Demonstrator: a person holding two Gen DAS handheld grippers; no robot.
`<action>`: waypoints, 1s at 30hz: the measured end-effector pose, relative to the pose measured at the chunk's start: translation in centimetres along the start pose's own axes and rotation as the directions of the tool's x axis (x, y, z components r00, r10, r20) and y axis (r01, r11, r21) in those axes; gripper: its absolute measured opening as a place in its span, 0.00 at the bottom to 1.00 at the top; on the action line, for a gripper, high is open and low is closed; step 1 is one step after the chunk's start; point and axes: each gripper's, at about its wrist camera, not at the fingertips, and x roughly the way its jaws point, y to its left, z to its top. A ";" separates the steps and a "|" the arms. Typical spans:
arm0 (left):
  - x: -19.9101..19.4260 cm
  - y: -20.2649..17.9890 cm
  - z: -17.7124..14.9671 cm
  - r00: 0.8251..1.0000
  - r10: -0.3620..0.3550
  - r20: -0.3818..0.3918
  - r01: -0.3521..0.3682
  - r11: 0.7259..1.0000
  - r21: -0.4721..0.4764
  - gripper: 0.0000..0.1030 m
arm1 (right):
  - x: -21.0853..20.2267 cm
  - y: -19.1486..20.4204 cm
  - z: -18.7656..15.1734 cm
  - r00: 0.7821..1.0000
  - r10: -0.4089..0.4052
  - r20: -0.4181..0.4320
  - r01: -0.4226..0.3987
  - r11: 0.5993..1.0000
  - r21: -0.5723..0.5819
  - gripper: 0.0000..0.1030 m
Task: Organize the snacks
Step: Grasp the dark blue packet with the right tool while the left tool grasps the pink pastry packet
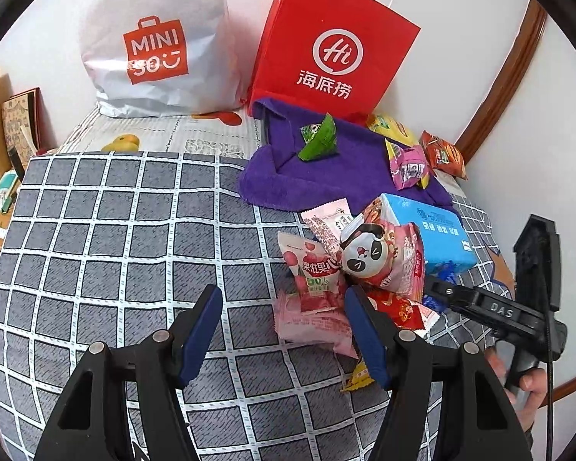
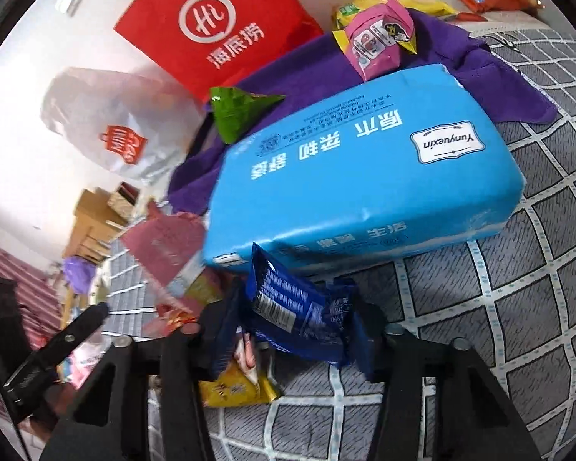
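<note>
Dark blue snack packet [image 2: 295,311], light, crinkly and slippery, is pinched at its middle by the right gripper [image 2: 291,330] just in front of 1 blue tissue pack [image 2: 364,176]; a flat seam is judged the safest hold. Left gripper [image 1: 284,330] is held spread over the pink packets [image 1: 314,288]. 2 bags are counted: red bag [image 1: 334,46], white bag [image 1: 153,42]

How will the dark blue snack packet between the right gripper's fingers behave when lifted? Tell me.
The dark blue snack packet looks crinkled and thin, so probably floppy and light. Its glossy film may slip in the right gripper. It stands tilted, so it may sag or twist.
</note>
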 end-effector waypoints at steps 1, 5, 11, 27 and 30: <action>0.1 -0.1 0.0 1.000 0.001 -0.001 -0.001 1.000 0.004 0.62 | -0.6 0.2 -0.1 1.000 -0.016 0.013 0.017 1.000 -0.018 0.44; 0.8 -0.4 -0.2 1.000 0.004 -0.022 -0.004 1.000 0.018 0.62 | -2.9 0.7 -0.6 0.996 -0.073 0.058 0.079 0.992 -0.096 0.44; 3.1 -1.3 -1.1 0.996 0.025 -0.088 -0.020 0.998 0.058 0.62 | -5.7 -0.6 -1.4 0.988 -0.121 0.094 0.133 0.983 -0.125 0.44; 7.1 -4.5 -2.4 0.988 0.074 -0.138 -0.049 0.983 0.177 0.67 | -8.4 -2.5 -3.5 0.972 -0.190 0.140 0.215 0.957 -0.194 0.44; 6.8 -4.4 -2.4 0.990 0.063 -0.129 -0.039 0.982 0.185 0.57 | -8.1 -2.9 -3.8 0.970 -0.201 0.137 0.224 0.956 -0.187 0.44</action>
